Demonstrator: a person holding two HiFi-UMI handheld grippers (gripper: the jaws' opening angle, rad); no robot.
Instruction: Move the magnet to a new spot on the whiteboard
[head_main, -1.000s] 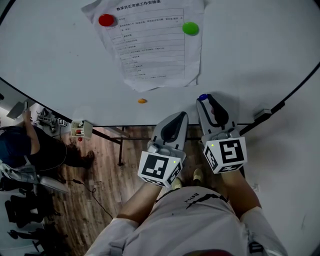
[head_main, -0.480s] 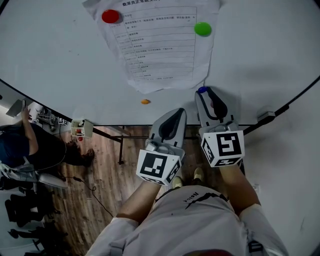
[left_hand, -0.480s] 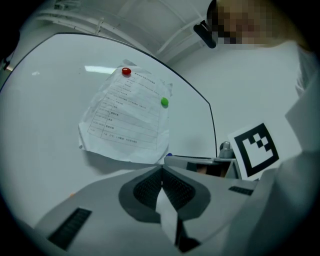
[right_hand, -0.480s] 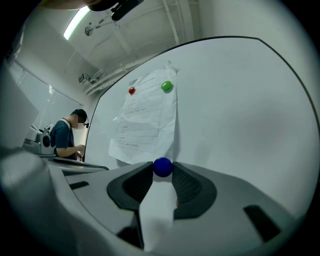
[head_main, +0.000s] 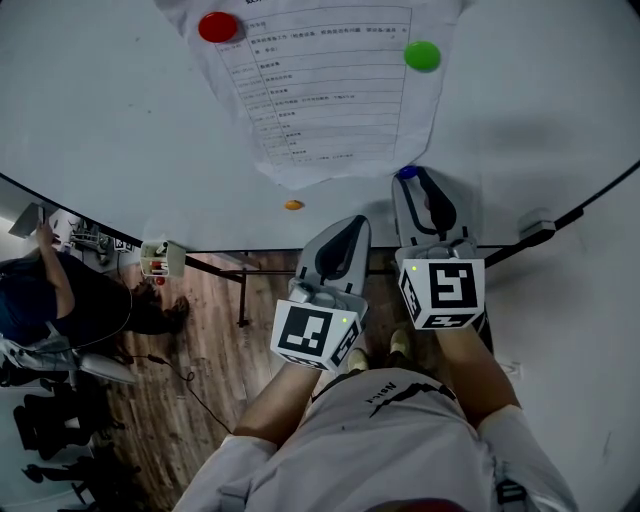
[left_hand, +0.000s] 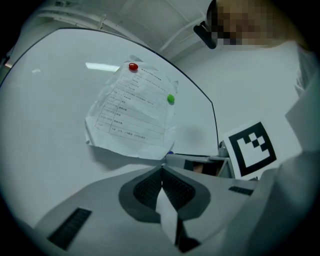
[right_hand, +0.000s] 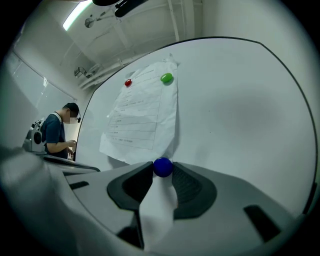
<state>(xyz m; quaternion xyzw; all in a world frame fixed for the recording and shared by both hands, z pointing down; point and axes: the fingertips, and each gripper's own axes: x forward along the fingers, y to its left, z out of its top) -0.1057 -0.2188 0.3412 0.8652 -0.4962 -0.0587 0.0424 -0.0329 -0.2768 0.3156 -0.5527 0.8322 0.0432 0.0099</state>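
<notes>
Both closed: right tongs (right_hand: 163, 172) pinch blue magnet (right_hand: 162, 166), left tongs (left_hand: 161, 173) nothing; head view adds orange magnet (head_main: 292, 205).

Dark wooden floor (head_main: 212, 318), bright ceiling strip light (right_hand: 77, 15)

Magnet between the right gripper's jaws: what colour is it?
Blue. The magnet shows best in the right gripper view.

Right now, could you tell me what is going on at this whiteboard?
A person holds a gripper in each hand at the whiteboard. The right gripper has its fingers shut on a blue magnet, by the lower right corner of a printed sheet that a red magnet and a green magnet pin up. The left gripper is shut and empty beside it. An orange magnet sits below the sheet.
</notes>
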